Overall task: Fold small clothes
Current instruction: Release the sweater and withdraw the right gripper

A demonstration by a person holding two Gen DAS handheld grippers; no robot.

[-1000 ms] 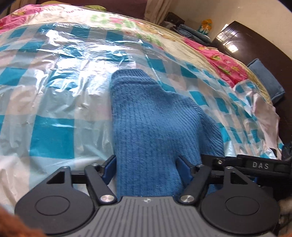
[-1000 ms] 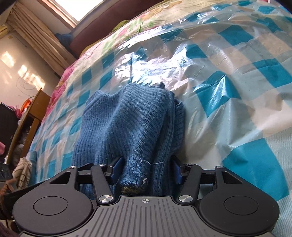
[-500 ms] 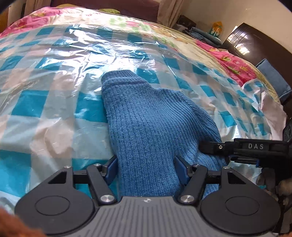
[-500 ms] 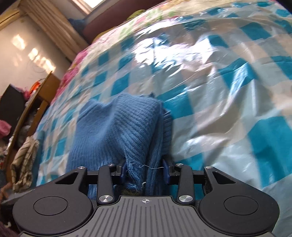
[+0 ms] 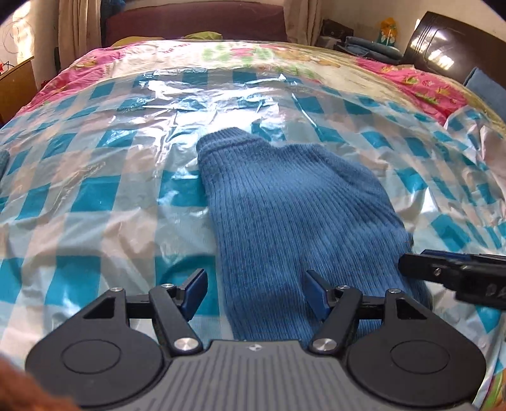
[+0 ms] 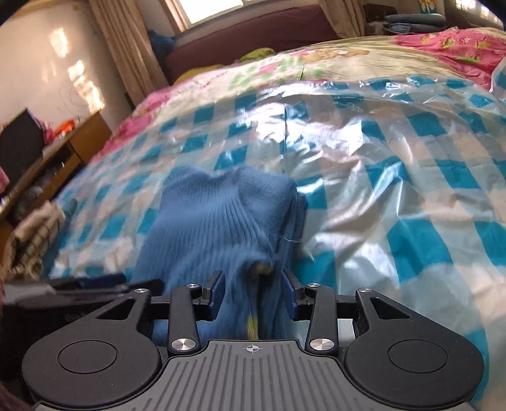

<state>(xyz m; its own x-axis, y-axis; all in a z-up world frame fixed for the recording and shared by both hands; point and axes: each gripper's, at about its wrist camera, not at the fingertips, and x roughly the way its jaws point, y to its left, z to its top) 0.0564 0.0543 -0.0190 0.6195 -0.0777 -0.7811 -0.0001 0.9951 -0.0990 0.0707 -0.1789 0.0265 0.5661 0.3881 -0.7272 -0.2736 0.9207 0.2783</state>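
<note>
— The blue knit garment (image 5: 284, 215) lies on the bed, on the checked plastic sheet (image 5: 95, 196), its long axis running from my hand-held grippers away toward the far headboard (image 5: 196, 19), with the ribbed cuff end (image 5: 227, 139) farthest off.

— Start on the left. What is the left hand-held gripper (image 5: 254, 292) doing?

— Its jaws are opening. The left pad (image 5: 194, 292) stands clear of the cloth over bare sheet; the right pad (image 5: 314, 294) sits over the knit. The near end of the garment passes between them, but I see no pinch.

— And the right one?

— The right hand-held gripper (image 6: 253, 292) has a bunched fold of the same garment (image 6: 227, 221) between its jaws, which are also opening; the pads look to be touching the knit on both sides, though the picture is blurred.

— Which hand is nearer?

— Both are at the near end. I'd judge the right has the firmer hold, so any fold goes forward along that long axis.
</note>
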